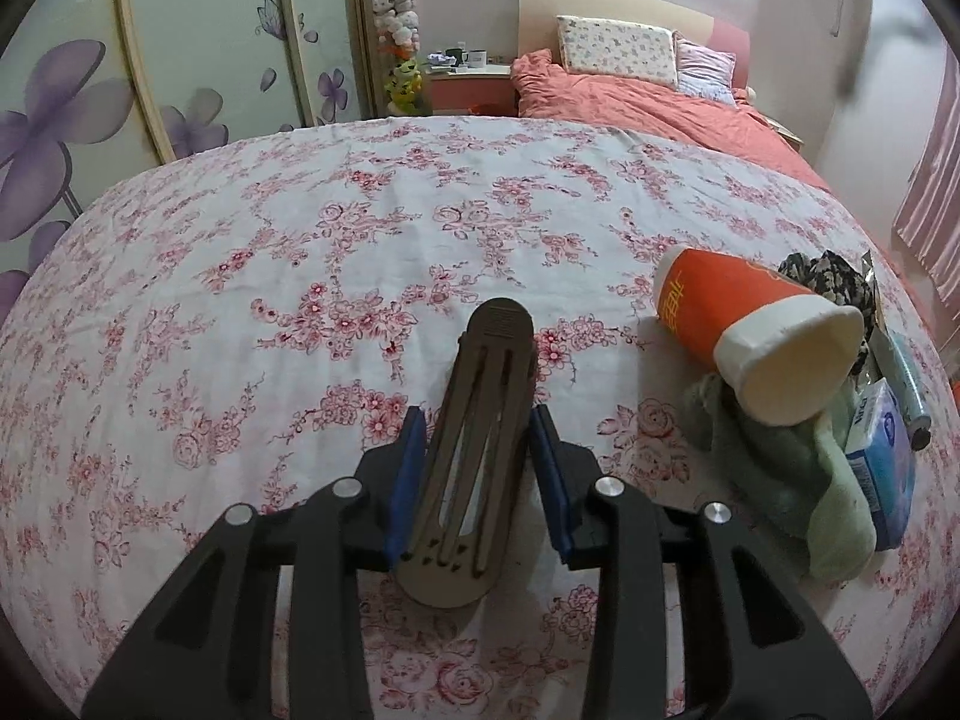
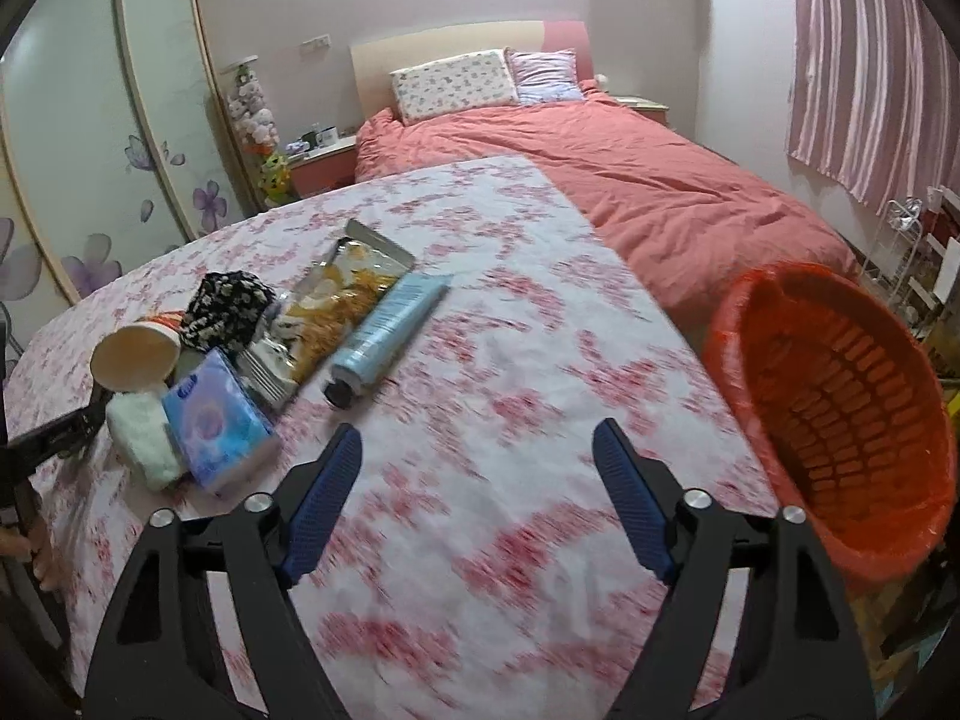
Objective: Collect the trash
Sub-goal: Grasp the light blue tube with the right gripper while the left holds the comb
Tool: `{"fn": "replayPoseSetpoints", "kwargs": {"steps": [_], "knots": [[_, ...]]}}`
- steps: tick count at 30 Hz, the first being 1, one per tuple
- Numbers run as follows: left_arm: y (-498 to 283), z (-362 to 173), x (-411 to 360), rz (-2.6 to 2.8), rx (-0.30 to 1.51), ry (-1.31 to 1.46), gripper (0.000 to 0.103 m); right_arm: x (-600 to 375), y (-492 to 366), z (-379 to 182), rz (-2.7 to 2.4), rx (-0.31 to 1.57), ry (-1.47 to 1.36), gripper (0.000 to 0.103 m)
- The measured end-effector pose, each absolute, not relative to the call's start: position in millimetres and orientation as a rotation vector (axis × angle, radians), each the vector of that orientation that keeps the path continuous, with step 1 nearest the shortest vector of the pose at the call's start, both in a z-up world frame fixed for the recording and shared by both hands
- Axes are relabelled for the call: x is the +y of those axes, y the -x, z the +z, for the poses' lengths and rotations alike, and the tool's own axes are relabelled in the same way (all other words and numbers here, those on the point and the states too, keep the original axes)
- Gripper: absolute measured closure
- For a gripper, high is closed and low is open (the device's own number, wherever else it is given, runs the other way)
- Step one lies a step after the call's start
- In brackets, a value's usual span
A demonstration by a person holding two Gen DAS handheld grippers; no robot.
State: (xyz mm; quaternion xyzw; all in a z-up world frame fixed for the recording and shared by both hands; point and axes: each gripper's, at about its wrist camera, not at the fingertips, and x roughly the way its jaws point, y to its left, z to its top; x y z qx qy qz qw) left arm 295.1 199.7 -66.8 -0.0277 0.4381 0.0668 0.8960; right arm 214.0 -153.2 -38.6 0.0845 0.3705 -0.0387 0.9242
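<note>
My left gripper (image 1: 478, 438) is shut on a brown slotted hair clip (image 1: 474, 462) just above the floral tablecloth (image 1: 300, 300). To its right an orange paper cup (image 1: 762, 336) lies on its side, also in the right wrist view (image 2: 135, 357). My right gripper (image 2: 477, 486) is open and empty over the cloth. Ahead-left of it lie a blue tube (image 2: 387, 330), a snack bag (image 2: 339, 306), a blue tissue pack (image 2: 213, 420), a green cloth (image 2: 144, 438) and a black floral scrunchie (image 2: 225, 306). An orange bin (image 2: 840, 414) with a red liner stands at the right table edge.
A bed with a pink cover (image 2: 630, 180) lies beyond the table. Wardrobe doors with purple flowers (image 1: 120, 102) stand at the left. A nightstand (image 1: 474, 81) with mugs is by the bed. Striped curtains (image 2: 870, 60) hang at the right.
</note>
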Motion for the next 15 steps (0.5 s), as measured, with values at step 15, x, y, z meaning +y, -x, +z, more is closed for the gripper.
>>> {"fn": "replayPoseSetpoints", "kwargs": {"steps": [15], "knots": [[-295, -67, 200, 0.137, 0.908, 0.059, 0.065, -122, -283, -59, -0.082, 0.872, -0.206, 0.069]]}}
